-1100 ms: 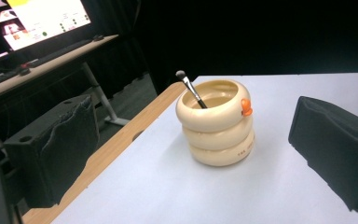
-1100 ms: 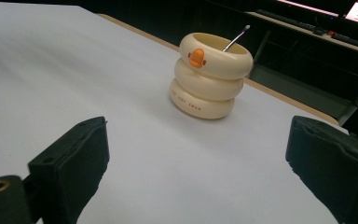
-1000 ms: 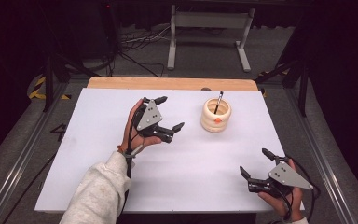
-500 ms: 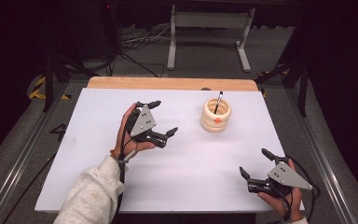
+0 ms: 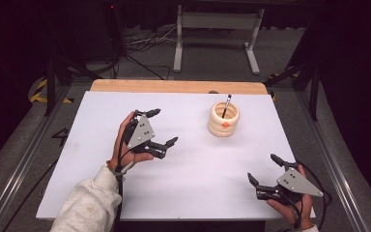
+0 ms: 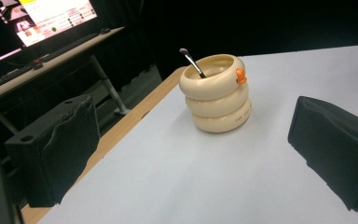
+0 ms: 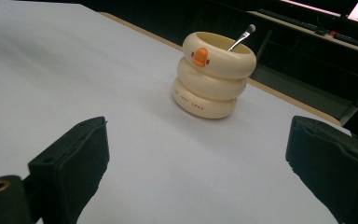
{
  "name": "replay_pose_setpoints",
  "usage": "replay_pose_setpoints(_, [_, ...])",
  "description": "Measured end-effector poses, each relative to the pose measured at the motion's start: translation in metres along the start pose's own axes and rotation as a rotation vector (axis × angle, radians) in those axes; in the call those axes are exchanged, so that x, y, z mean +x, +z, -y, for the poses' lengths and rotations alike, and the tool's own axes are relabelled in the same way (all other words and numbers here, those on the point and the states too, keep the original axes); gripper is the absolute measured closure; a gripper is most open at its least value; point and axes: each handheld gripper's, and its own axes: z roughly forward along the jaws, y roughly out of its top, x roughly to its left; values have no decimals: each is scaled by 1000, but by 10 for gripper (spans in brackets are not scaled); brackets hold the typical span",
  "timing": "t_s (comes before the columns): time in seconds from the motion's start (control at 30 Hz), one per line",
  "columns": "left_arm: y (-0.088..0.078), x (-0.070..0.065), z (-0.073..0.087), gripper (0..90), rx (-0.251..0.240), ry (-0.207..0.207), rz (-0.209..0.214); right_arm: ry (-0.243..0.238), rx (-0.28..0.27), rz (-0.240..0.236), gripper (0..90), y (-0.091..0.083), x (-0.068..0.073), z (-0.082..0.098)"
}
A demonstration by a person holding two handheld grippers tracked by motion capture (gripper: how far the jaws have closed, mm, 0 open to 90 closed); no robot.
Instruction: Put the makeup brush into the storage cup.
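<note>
A cream ringed cup (image 5: pixel 223 120) with an orange duck beak stands on the white table (image 5: pixel 193 159) at the back right; a thin brush (image 5: pixel 227 105) leans inside it. The cup (image 6: pixel 216 94) lies ahead of the left gripper's jaws, and the cup (image 7: pixel 213 75) also lies ahead of the right gripper's jaws. My left gripper (image 5: pixel 161 128) is held above the table left of the cup, open and empty. My right gripper (image 5: pixel 264 169) rests near the front right corner, open and empty.
A wooden strip (image 5: pixel 178 86) borders the table's far edge. Beyond it stand a metal frame (image 5: pixel 217 36) and cables on the floor. A desk with a lit monitor (image 6: pixel 51 18) sits past the table.
My left gripper has drawn back toward the left and nearer the person, away from the cup. The right gripper has stayed put.
</note>
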Motion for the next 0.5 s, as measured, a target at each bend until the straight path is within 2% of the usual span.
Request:
replay_pose_setpoints(0.07, [-2,0,1,28,7,8,0,-3,1,0,63,0,0,0])
replay_pose_setpoints(0.13, [-5,-1,2,25,-1,-4,3,-3,-3,1,63,0,1,0])
replay_pose_setpoints(0.2, [-8,-2,3,27,0,8,-16,-2,-3,1,63,0,1,0])
replay_pose_setpoints(0.3, [-12,-3,4,29,-9,6,-15,-4,2,1,63,0,0,0])
replay_pose_setpoints(0.5, [-20,-6,9,30,9,19,-21,-5,3,-1,63,0,1,0])
